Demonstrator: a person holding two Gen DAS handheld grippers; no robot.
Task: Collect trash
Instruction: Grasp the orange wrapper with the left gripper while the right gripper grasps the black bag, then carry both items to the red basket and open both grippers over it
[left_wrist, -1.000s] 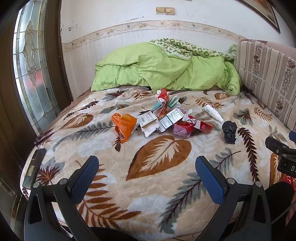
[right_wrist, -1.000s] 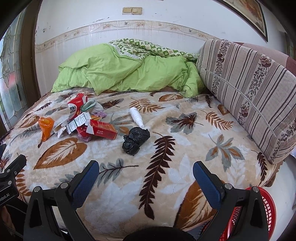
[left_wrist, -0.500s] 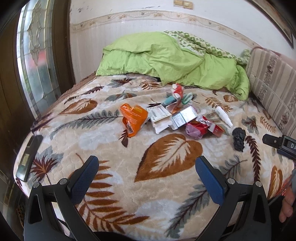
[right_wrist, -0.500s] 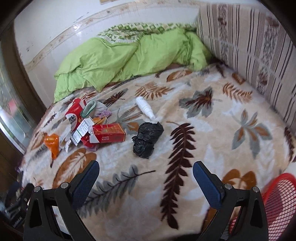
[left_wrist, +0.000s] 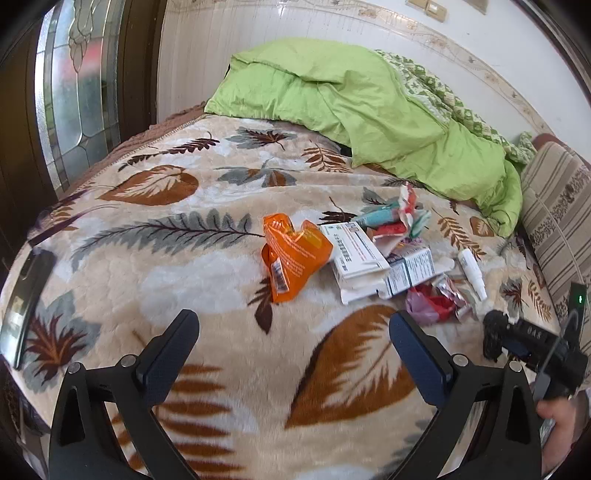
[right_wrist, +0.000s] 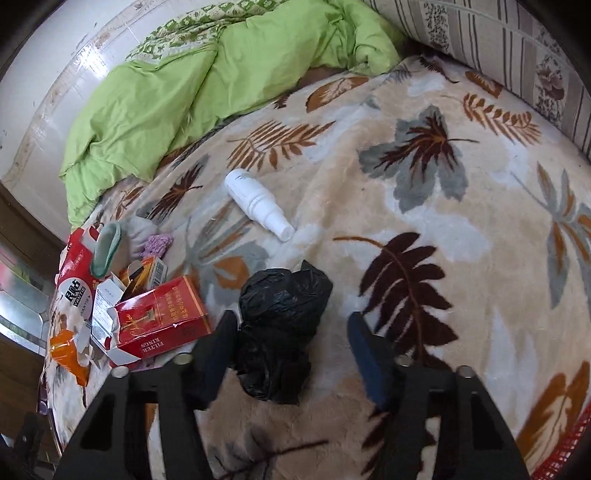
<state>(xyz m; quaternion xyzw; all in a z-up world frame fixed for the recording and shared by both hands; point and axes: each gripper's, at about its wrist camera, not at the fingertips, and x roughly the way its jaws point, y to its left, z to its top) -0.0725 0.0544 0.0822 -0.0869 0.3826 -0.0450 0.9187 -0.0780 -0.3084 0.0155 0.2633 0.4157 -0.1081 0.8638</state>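
We've got the right gripper (right_wrist: 291, 349) wide open w/ the crumpled black plastic bag (right_wrist: 282, 328) between its fingers, not clamped, beside the red cigarette carton (right_wrist: 162, 321) reading "FILTER KINGS", while the left gripper (left_wrist: 293, 345) hangs open & empty over the leaf-print blanket (left_wrist: 155, 206), short of the orange wrapper (left_wrist: 291, 258).

On my bed I count one crumpled black plastic bag (right_wrist: 280, 328), one white spray bottle (right_wrist: 258, 203), one red cigarette carton (right_wrist: 162, 321) and one orange wrapper (left_wrist: 295, 258). Two white medicine boxes (left_wrist: 356, 254) lie together. One green duvet (left_wrist: 354, 103).
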